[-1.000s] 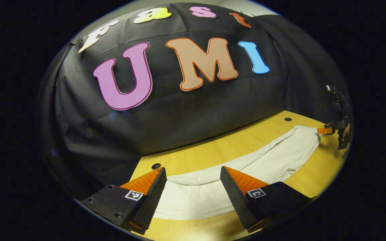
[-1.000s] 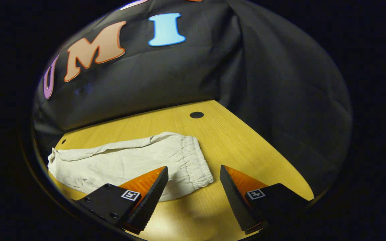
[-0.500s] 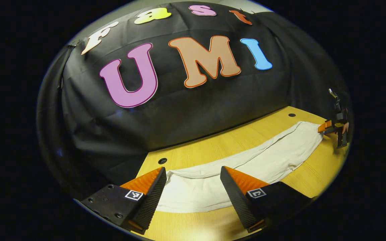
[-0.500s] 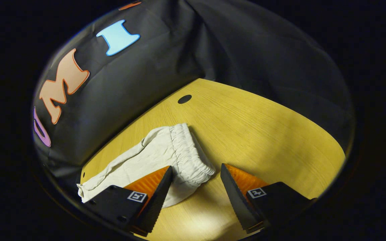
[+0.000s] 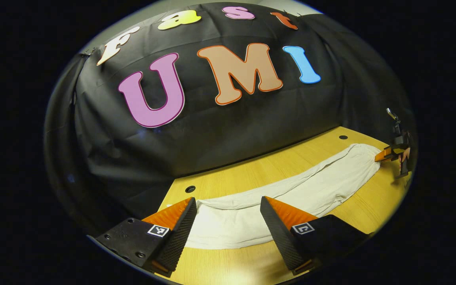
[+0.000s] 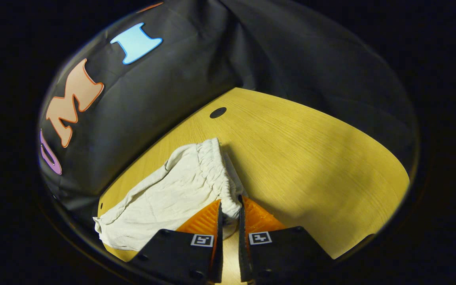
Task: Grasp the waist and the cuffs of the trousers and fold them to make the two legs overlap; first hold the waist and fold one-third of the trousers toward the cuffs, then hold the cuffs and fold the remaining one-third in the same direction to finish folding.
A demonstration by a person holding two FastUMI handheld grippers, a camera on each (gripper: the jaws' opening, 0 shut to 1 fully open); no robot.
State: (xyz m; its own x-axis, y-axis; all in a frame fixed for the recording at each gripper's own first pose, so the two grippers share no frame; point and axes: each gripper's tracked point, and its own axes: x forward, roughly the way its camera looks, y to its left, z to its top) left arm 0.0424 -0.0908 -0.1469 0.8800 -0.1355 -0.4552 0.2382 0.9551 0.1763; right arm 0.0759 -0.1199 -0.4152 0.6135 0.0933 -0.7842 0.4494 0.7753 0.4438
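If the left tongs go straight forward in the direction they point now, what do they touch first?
Most likely the trousers: their cuff end lies on the table between the open fingers of the left tongs. Beyond it stands the booth wall. Height above the cloth is unclear.

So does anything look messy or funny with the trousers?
Nothing stands out. The trousers lie stretched along the table, a bit wrinkled. The right hand-held gripper pinches the waist; the left hand-held gripper is open.
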